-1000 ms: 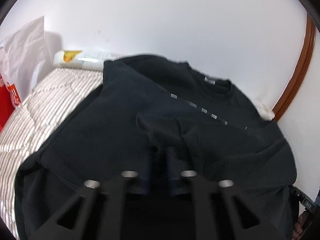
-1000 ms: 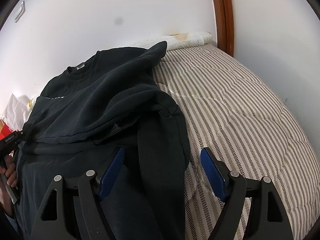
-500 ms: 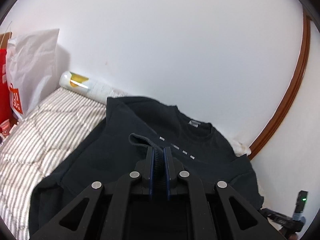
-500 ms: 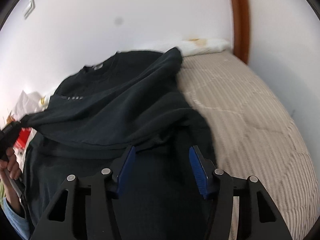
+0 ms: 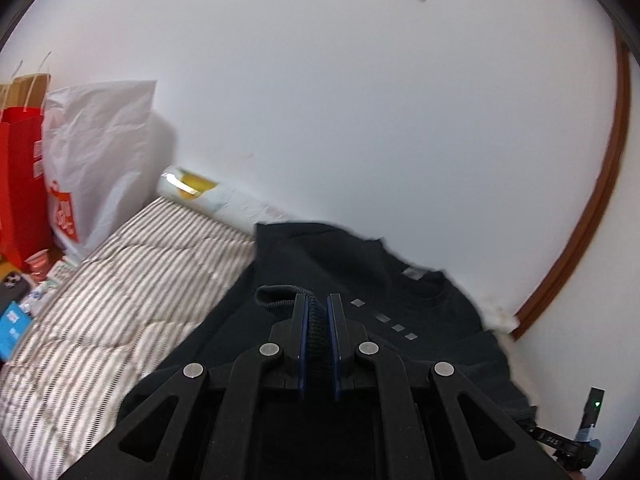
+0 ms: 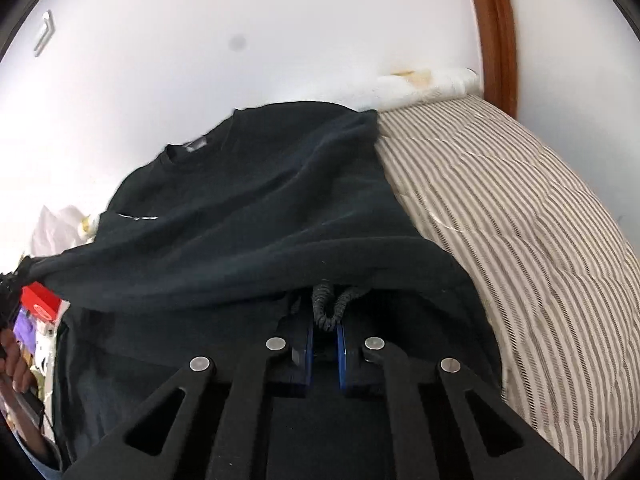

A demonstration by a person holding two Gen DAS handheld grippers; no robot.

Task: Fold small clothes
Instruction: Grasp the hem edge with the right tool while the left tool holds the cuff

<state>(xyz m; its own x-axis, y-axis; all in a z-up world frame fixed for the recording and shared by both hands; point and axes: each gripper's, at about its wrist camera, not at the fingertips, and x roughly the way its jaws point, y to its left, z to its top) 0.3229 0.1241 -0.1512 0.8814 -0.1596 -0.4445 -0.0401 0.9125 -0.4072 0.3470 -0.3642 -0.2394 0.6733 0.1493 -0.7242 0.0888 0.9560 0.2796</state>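
Note:
A black sweatshirt (image 5: 340, 264) lies on the striped bed (image 5: 120, 280), collar toward the wall. My left gripper (image 5: 318, 300) is shut on its ribbed hem (image 5: 276, 296) and holds it lifted above the body. In the right wrist view the sweatshirt (image 6: 260, 220) spreads ahead, its near edge raised into a fold. My right gripper (image 6: 325, 330) has its jaws closing, and the blue pads press on a bunched loop of ribbed hem (image 6: 324, 304). A hand (image 6: 16, 364) shows at that view's far left edge.
The striped quilt (image 6: 520, 220) extends right of the garment. A red paper bag (image 5: 20, 184) and a white plastic bag (image 5: 100, 152) stand at the bed's left end, with a rolled item (image 5: 188, 186) against the wall. A brown wooden frame (image 5: 600, 208) borders the right.
The right gripper's jaws went from wide open to pressed on the hem. The left gripper rose with its hem, so more wall and less cloth fill its view.

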